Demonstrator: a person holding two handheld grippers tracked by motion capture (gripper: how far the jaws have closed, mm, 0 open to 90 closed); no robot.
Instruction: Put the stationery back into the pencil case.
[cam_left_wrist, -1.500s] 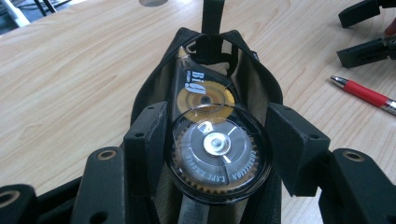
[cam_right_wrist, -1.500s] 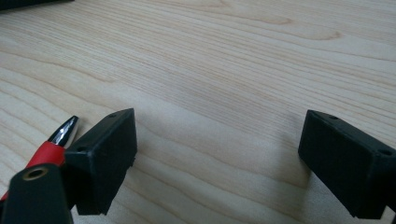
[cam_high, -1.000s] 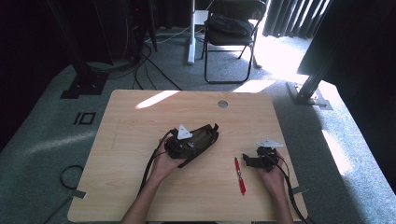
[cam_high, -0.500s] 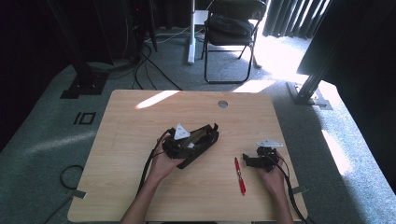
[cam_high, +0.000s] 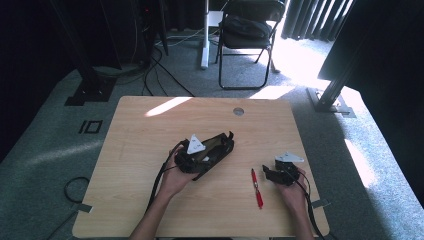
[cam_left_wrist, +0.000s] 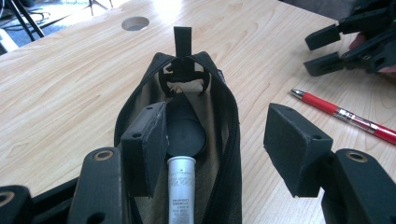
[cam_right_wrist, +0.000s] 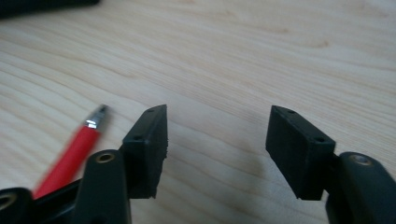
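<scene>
While the left tongs (cam_left_wrist: 215, 154) straddle the open pouch (cam_high: 212, 155) wall unclenched, the right tongs (cam_right_wrist: 217, 149), closing emptily, flank the red pen (cam_high: 257, 188) near the tabletop's (cam_high: 150, 130) front edge.

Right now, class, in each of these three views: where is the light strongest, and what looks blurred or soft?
High view: sunlight streaks the table and glares on the floor beyond; the surroundings are dark. Left gripper view: evenly lit, the open pouch sharp. Right gripper view: the red pen is blurred, the far wood soft.
</scene>
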